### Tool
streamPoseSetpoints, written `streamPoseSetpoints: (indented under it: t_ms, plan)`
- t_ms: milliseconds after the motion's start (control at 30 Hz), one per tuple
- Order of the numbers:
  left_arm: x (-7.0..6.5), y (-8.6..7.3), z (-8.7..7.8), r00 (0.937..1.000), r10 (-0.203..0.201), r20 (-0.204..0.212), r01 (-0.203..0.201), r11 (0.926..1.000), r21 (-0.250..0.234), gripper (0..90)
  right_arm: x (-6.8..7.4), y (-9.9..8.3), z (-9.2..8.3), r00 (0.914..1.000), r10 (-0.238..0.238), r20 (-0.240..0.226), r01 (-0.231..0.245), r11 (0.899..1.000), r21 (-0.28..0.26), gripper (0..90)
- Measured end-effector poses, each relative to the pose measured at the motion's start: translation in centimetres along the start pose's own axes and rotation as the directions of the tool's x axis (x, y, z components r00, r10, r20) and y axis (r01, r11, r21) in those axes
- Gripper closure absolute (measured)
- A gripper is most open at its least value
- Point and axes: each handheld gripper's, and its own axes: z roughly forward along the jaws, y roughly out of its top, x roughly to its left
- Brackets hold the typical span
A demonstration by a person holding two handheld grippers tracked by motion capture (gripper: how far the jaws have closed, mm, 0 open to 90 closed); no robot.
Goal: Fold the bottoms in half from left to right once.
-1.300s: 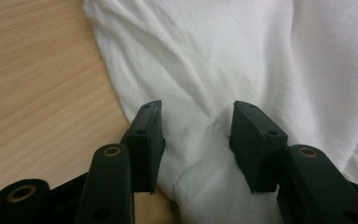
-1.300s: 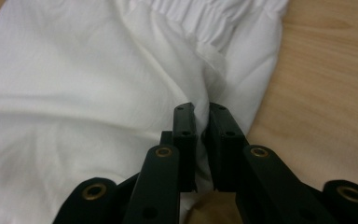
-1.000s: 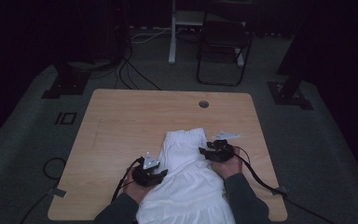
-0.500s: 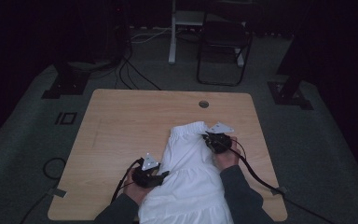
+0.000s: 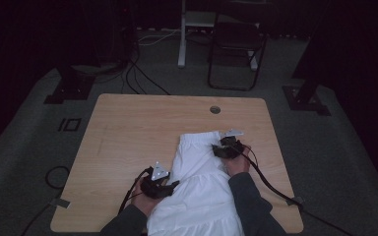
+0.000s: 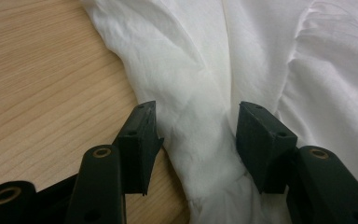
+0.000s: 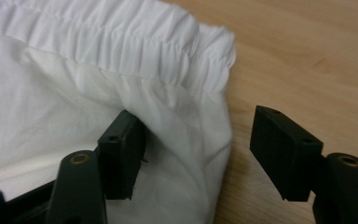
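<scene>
A white garment [image 5: 199, 189] with a gathered elastic waistband [image 7: 135, 44] lies on the wooden table [image 5: 138, 128], waistband at the far end, the rest running off the near edge. My left gripper [image 5: 170, 185] is at the garment's left edge, jaws open, with a bunched fold of cloth [image 6: 200, 140] between them. My right gripper [image 5: 221, 146] is at the right end of the waistband, also open; the garment's right edge [image 7: 200, 154] lies between its jaws and the right jaw is over bare wood.
The table has a round cable hole [image 5: 215, 109] near its far edge. Beyond the table stand a dark folding chair [image 5: 236, 46] and a white post [image 5: 182, 34]. Black stand feet [image 5: 71, 86] and cables [image 5: 142, 78] lie on the grey floor.
My right gripper has moved away from me along the garment's right edge up to the waistband. The left gripper has stayed at the left edge.
</scene>
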Motion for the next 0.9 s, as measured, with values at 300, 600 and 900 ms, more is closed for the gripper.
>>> streamPoseSetpoints:
  t_ms: [300,600,900]
  plan:
    - [-0.7,-0.7,-0.3,0.9997,-0.017,0.018,0.016,0.9998,0.012,49.2,0.9,-1.1,-0.2,0.9872,0.081,-0.137,-0.090,0.994,-0.058,81.7]
    - [-0.8,-1.0,-2.6,1.0000,0.003,-0.006,-0.003,1.0000,0.001,44.8,3.8,-3.1,-2.1,0.9776,0.039,-0.207,-0.054,0.996,-0.068,83.2]
    - [4.3,5.0,0.4,0.9940,-0.100,-0.044,0.098,0.9944,-0.039,30.0,4.0,-3.2,-2.2,0.9744,0.050,-0.219,-0.066,0.996,-0.066,83.2]
